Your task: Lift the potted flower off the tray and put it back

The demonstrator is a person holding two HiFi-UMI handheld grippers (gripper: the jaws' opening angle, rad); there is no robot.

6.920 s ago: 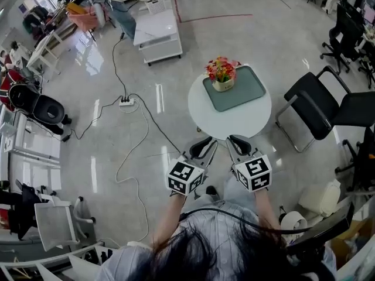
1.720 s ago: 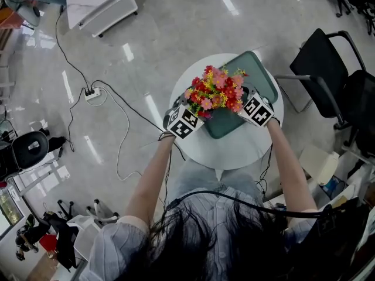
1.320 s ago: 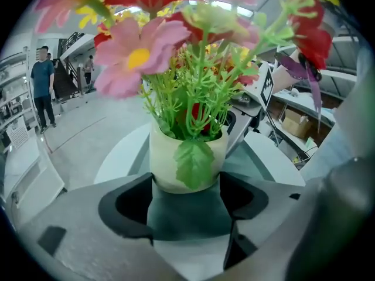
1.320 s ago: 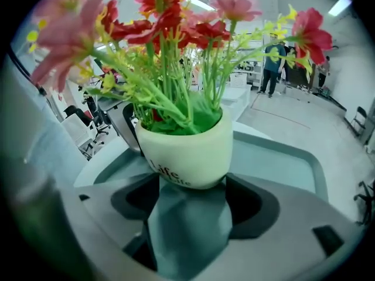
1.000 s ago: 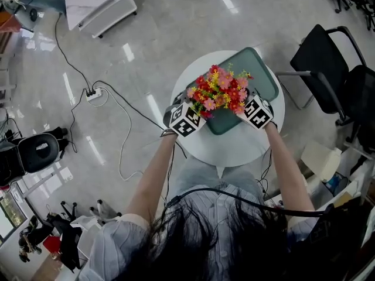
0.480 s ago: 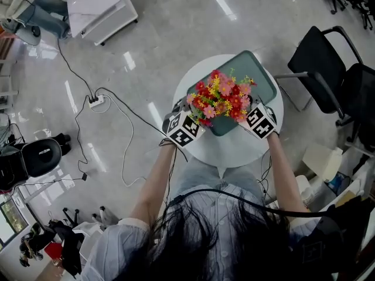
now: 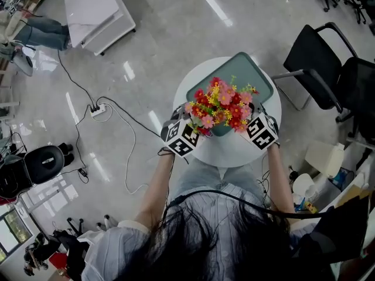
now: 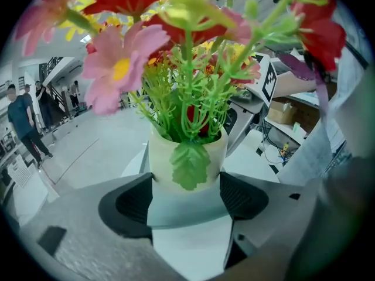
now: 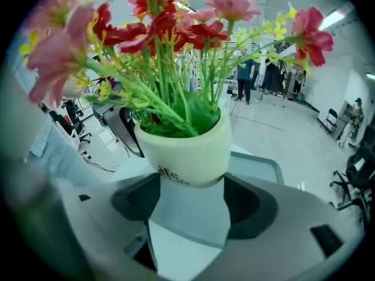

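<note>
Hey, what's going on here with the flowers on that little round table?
A person is gripping the potted flower by its cream pot with the left hand-held gripper and the right hand-held gripper, one on each side. The pot seems held just above the near end of the green tray on the round white table; whether it is fully clear is hard to tell.

Long dark hair [image 7: 205, 253], pale striped shirt [image 7: 202, 215], black cable [image 7: 234, 196] across it; marker cubes [image 7: 179, 139], grey fingers [image 8: 70, 233], black pads [image 8: 132, 206]
</note>
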